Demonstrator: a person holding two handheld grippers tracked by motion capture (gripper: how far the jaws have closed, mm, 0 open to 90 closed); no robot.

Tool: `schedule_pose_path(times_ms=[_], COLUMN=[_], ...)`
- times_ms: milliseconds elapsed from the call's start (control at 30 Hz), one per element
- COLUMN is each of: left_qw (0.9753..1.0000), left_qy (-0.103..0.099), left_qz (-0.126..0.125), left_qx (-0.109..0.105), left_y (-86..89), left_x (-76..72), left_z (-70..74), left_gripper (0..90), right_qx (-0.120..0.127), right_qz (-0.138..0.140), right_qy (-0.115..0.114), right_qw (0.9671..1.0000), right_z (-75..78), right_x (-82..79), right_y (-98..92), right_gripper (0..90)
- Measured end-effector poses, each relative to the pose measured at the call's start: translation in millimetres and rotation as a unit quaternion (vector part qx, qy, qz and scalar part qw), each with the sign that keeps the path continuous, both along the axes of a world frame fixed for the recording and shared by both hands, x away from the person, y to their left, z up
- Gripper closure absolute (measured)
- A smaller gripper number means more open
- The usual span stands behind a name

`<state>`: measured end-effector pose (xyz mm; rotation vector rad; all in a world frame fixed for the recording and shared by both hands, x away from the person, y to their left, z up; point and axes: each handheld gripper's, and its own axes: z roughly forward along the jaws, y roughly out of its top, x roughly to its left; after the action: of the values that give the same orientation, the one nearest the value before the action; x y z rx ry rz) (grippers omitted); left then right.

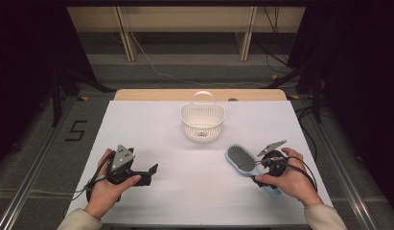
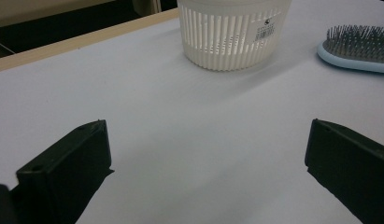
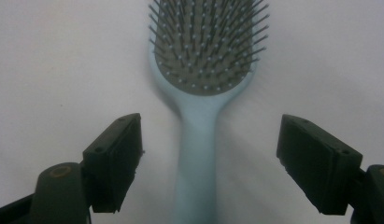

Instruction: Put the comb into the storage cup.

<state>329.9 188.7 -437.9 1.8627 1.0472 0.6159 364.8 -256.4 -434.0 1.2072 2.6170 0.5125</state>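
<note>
White basket (image 1: 202, 120) just beyond hairbrush (image 1: 241, 159), apart

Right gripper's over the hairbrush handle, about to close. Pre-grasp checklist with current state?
1. Right gripper open wide enough for the handle: ok, both jaws stand apart from it.
2. Hairbrush handle centred between the jaws: ok, roughly midway in the right gripper view.
3. Brush lying flat, bristles up: ok.
4. Jaws low enough to clamp the handle: cannot tell, height above the table is unclear.
5. Left gripper out of the way: ok, open and holding nothing, on the table's other side.
6. White basket upright, its inside free: upright ok; its inside cannot tell.
</note>
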Motion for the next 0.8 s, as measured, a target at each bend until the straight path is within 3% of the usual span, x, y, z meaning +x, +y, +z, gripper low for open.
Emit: schedule_pose_path(times_ms=[167,433,800], left_qw=[1.0,1.0,1.0], left_qy=[0.001,0.0,0.001], left_qz=[0.0,-0.002,-0.001], left_qx=[0.0,-0.001,-0.001], left_y=[0.5,1.0,0.5], left_x=[0.2,-0.2,-0.1], left_z=[-0.1,0.3,0.1], left_gripper=[0.0,0.1,0.4], right_qx=[-0.023,-0.053,-0.058], right_qz=[0.001,-0.001,-0.006], right_qy=[0.04,0.053,0.054], right_qw=[0.9989,0.9972,0.9968], right_z=[-0.9,-6.2,-11.7], right_x=[9.2,14.8,16.0], right_y=[8.3,15.4,12.1], right_gripper=[24.8,29.3,36.1])
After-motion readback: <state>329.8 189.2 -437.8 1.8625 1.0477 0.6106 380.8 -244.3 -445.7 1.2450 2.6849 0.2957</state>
